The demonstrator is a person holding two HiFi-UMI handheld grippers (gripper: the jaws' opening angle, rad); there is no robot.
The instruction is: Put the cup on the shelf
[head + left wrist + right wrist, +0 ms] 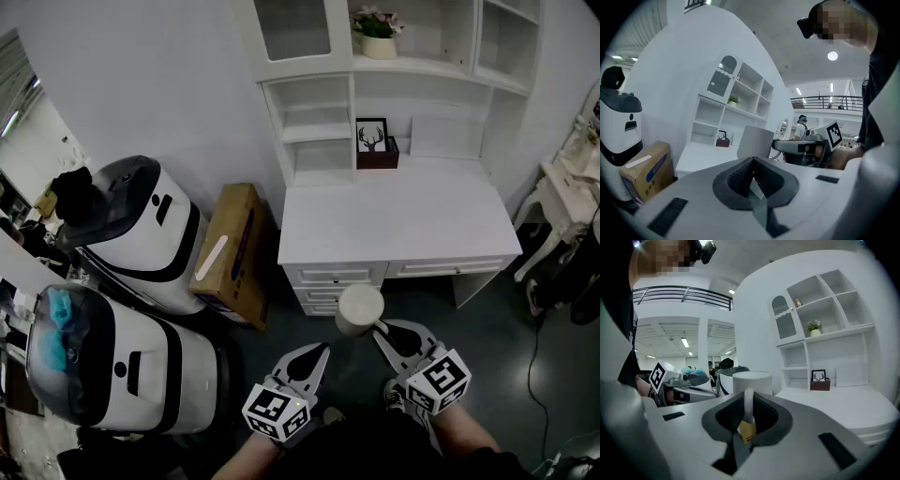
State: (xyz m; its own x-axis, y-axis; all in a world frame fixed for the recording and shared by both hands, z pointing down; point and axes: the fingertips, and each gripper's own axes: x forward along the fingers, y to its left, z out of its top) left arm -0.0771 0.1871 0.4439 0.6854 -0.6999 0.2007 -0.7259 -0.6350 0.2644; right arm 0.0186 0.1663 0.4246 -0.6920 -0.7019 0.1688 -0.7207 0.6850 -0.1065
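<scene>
Judging the risks first: the right claw (382,330) is clamped on the handle (748,405) of the white cup (360,307) and nothing else, so the cup's body hangs out beyond the jaw tips; a grip that narrow could let the cup swivel or slip if it is swung quickly; the cup is over the dark floor (487,337), short of the white counter (394,220), so a drop here would likely land hard. The open shelf (319,131) compartments look tight; a high or tilted approach could knock the rim against a shelf board, and the deer picture (372,136) stands close beside them.

Position: the cup sits upright, just ahead of the right claw, its handle pinched between the pads; in the right gripper view the body rises directly behind the jaws. The left claw (322,351) is pressed together on nothing, near the cup, not touching it.
</scene>
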